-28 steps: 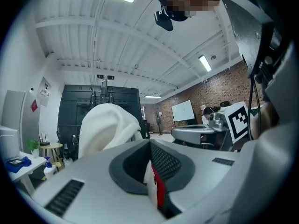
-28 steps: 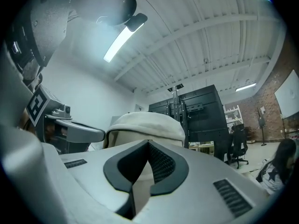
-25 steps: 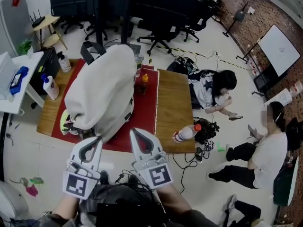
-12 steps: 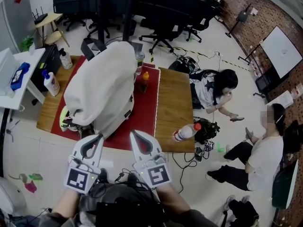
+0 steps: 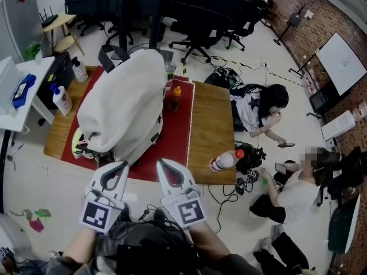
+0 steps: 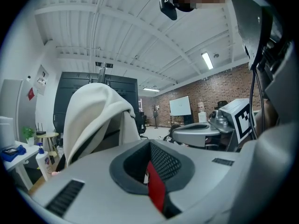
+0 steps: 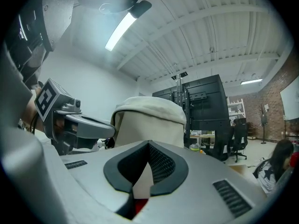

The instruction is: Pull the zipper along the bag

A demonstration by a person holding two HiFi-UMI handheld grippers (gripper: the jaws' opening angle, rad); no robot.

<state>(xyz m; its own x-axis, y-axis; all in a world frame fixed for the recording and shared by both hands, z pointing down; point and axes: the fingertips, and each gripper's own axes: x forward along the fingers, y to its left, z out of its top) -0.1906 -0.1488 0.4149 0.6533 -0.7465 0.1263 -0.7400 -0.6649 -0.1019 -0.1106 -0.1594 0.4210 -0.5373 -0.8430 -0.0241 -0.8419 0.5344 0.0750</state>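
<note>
— Standing where, the bag (image 5: 123, 105)?
— Upright on the red mat (image 5: 176, 133), which covers the left part of the wooden table (image 5: 209, 128). It is a pale backpack with a dark strap (image 5: 109, 59) at its far side. Its zipper cannot be made out from the head view.
— And the left gripper (image 5: 117, 169)?
— It hangs at the near edge of the table, jaws pressed together with nothing between them. Its tip points toward the bag's near end but stays apart from it.
— The right gripper (image 5: 165, 166)?
— It is just beside the left one, on its right, jaws likewise closed and empty. In its own view the bag rises beyond the pads, untouched.
— What else is on the table?
— An orange-capped bottle (image 5: 175, 99) stands just right of the bag. A red-capped bottle (image 5: 225, 161) lies at the near right corner, and a white bottle (image 5: 61, 105) stands at the left end.
— Anyone nearby?
— A person in a dark-and-white top (image 5: 255, 110) sits on the floor right of the table, and a person in white (image 5: 292, 196) crouches nearer.
</note>
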